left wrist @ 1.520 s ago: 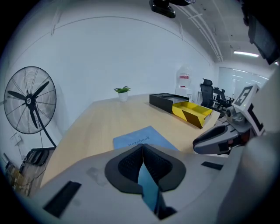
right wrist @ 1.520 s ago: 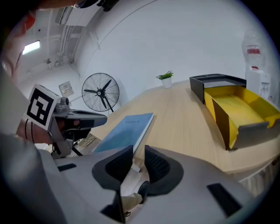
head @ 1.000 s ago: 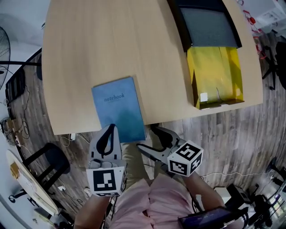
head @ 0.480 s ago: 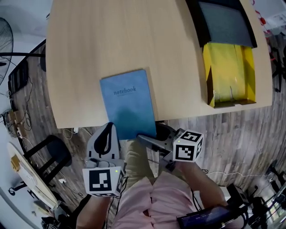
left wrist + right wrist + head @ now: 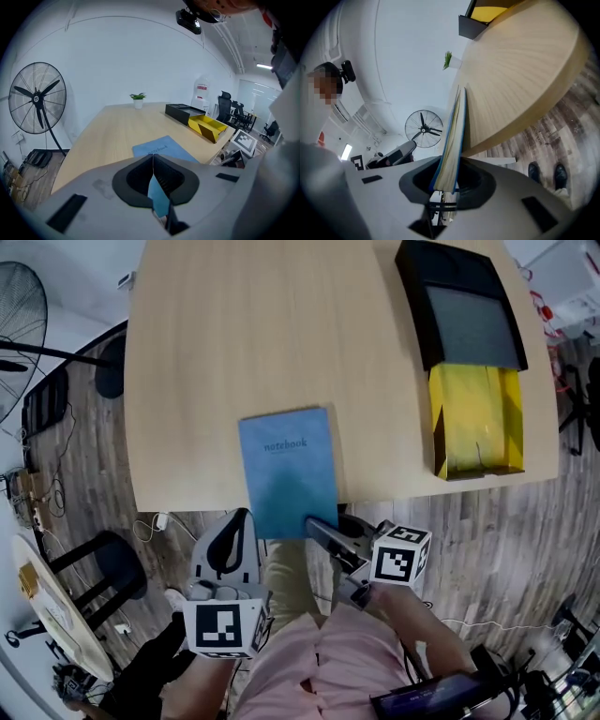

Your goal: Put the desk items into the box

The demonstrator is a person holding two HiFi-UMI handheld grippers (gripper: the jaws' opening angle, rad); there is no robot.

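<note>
In the head view, the blue notebook [image 5: 287,470] lies at lower centre, overhanging the tabletop's [image 5: 244,334] near edge. Your right tool [image 5: 315,525] is at its overhanging corner, your left tool [image 5: 242,517] sits to the lower left, and the yellow box [image 5: 473,418] is at upper right. In the left gripper view, your left tool is closed on nothing. In the right gripper view, your right tool grips the notebook's edge at lower centre.

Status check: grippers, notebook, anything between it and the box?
Right gripper shut on notebook at its near edge, which overhangs the table. Left gripper shut, empty, off the table edge. Box far right, yellow drawer out; nothing between.
</note>
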